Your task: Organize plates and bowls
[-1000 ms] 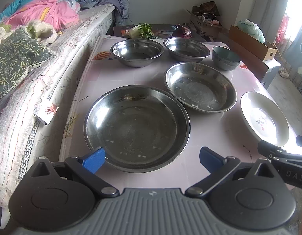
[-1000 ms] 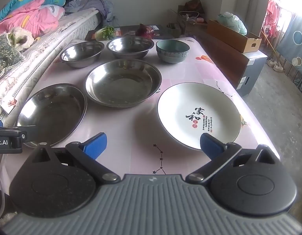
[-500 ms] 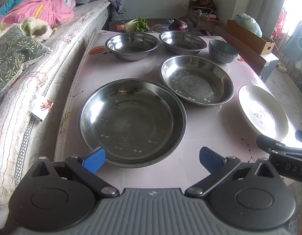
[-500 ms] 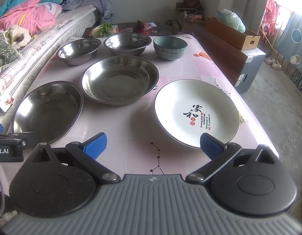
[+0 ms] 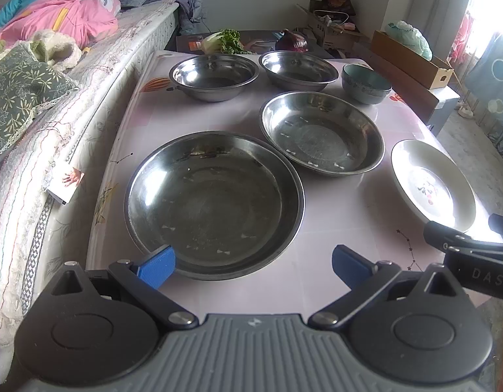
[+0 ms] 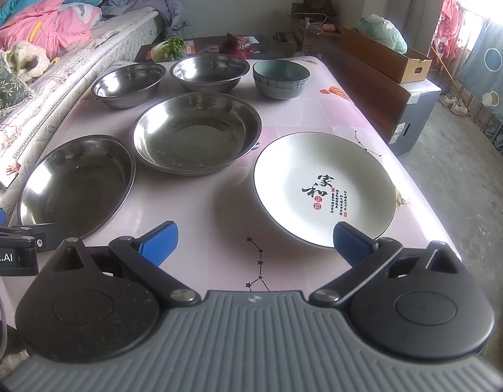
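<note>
Hand-held gripper left point(image 5: 253, 263) and right point(image 6: 254, 236) hover spread wide, both empty.
Steel pans point(image 5: 213, 204), bowls point(image 5: 213, 76) and white plate point(image 6: 324, 189) lie apart, unstacked, on the table point(image 6: 320, 117), probably awaiting nesting.

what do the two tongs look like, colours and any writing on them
Both tongs, left and right, match: black linkage arms, bright blue finger pads, a ribbed grey body with round black discs. White lettering marks their sides; only fragments are readable.

Each gripper, the left gripper point(image 5: 254, 263) and the right gripper point(image 6: 255, 240), shows two blue fingertip pads on black linkage arms; silver pivot screws; round black housings; a ribbed grey body; white lettering marks their black sides.
</note>
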### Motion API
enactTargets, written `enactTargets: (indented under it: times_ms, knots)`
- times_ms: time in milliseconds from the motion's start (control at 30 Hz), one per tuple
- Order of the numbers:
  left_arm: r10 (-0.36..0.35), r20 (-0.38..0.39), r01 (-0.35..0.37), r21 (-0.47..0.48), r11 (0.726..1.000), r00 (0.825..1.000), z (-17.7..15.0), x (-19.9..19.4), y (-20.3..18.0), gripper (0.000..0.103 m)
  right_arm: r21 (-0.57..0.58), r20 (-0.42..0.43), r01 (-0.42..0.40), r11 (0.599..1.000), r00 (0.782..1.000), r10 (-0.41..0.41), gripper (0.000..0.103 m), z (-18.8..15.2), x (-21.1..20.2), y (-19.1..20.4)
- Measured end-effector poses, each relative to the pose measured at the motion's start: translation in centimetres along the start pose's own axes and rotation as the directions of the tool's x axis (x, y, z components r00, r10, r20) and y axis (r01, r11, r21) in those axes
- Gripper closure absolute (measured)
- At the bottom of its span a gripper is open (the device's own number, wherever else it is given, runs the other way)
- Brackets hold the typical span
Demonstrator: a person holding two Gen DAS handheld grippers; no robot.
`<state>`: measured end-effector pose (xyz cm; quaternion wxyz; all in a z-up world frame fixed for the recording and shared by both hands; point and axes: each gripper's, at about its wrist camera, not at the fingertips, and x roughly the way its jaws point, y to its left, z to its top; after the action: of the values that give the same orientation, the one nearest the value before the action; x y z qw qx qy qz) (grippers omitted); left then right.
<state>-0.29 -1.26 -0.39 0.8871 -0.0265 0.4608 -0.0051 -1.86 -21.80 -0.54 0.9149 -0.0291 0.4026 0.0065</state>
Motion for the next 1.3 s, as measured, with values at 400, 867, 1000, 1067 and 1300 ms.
enactTargets:
  times_ms: [400,867,1000,1067,1300]
  knots:
    - [0.000,0.015,0.000,0.000,1.000,1.000,0.08,-0.46,-0.02,0.000,0.006,0.010,-0.003,1.000,1.000,0.003,0.001,0.48,-0.40,-0.22]
    - [-0.001,0.007,0.001,-0.007,1.000,1.000,0.15,-0.23,0.17,0.000,0.006,0.013,-0.007,1.000,1.000,0.007,0.001,0.62,-0.66,-0.02]
    - [-0.002,0.003,0.002,-0.007,1.000,1.000,0.13,-0.08,0.18,0.000,0.004,0.011,-0.002,1.000,1.000,0.002,0.001,0.62,-0.58,-0.02]
    - [-0.003,0.003,0.003,-0.007,1.000,1.000,0.12,-0.08,0.18,0.000,0.004,0.011,-0.002,1.000,1.000,0.002,0.001,0.62,-0.58,-0.01]
    - [-0.002,0.003,0.002,-0.011,1.000,1.000,0.04,0.00,0.27,0.000,0.003,0.010,0.000,1.000,1.000,0.000,0.001,0.67,-0.49,0.07]
